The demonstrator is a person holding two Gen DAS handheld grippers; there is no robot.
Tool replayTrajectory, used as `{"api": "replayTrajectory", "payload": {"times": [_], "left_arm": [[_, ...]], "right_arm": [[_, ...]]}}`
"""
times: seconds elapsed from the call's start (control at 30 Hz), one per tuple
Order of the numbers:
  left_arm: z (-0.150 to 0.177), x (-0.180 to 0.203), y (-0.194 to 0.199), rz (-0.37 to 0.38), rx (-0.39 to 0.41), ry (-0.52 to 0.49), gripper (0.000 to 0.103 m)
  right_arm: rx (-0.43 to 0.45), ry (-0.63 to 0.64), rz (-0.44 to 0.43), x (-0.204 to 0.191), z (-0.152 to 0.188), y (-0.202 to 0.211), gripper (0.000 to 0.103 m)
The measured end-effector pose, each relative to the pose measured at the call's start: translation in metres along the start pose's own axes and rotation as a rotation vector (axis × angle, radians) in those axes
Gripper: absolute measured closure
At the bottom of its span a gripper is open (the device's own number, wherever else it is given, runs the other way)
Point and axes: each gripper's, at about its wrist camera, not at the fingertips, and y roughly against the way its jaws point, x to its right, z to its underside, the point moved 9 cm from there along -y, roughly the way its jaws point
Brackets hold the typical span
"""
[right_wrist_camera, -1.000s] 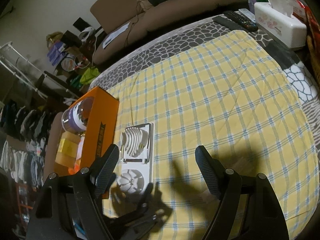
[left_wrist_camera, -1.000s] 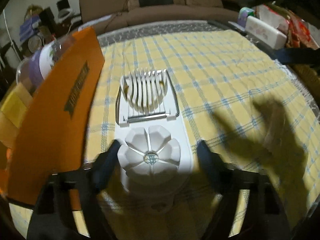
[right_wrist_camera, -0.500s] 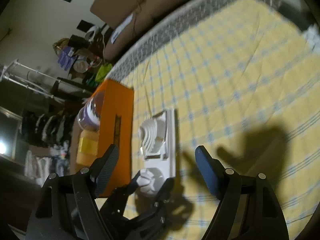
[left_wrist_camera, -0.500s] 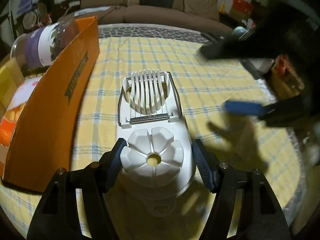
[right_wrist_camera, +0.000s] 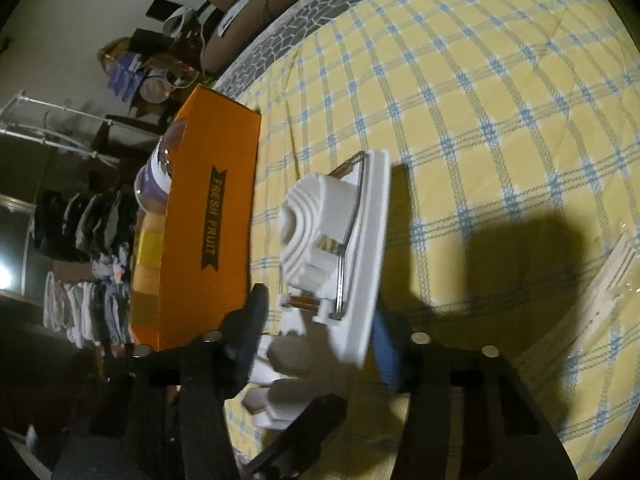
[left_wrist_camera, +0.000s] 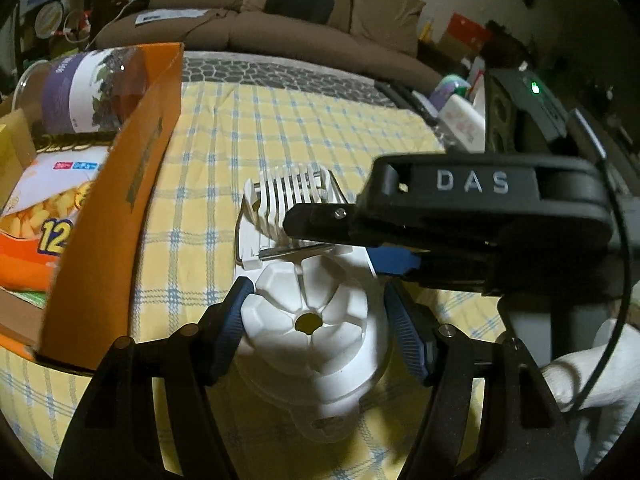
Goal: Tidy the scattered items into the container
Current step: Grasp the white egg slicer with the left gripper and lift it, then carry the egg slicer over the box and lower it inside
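Behind, a brown sofa (left_wrist_camera: 280, 28) borders the yellow checked tablecloth (right_wrist_camera: 480, 100).

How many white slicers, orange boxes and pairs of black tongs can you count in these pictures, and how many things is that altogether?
White slicer: 1
Orange box: 1
Black tongs: 2, the left tongs gripping the slicer, the right tongs closing around it
Total: 4
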Motion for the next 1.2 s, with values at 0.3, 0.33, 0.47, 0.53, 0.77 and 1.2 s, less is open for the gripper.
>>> {"api": "replayTrajectory", "payload": {"times": [0.3, 0.33, 0.47, 0.53, 0.77, 1.2], "left_arm": [[-0.040, -0.005, 0.056, -0.009, 0.098, -0.049, 0.039], [-0.045, -0.009, 0.062, -0.014, 0.105, -0.053, 0.039], [-0.058, -0.031, 0.086, -0.053, 0.113, -0.077, 0.039], [-0.063, -0.048, 0.096, -0.073, 0.112, -0.080, 0.039], [-0.070, -0.105, 0.127, -0.146, 0.124, -0.080, 0.039], [-0.058, -0.169, 0.117, -0.178, 0.048, -0.089, 0.039]], "right_arm": [[0.098, 0.063, -0.095, -0.057, -0.012, 0.031, 0.060], [0.107, 0.071, -0.107, -0.065, -0.013, 0.033, 0.060], [0.115, 0.104, -0.150, -0.103, -0.015, 0.028, 0.060], [0.106, 0.116, -0.168, -0.119, -0.013, 0.019, 0.060], [0.050, 0.178, -0.198, -0.179, 0.000, -0.026, 0.060], [-0.035, 0.204, -0.162, -0.209, 0.016, -0.097, 0.061]]}}
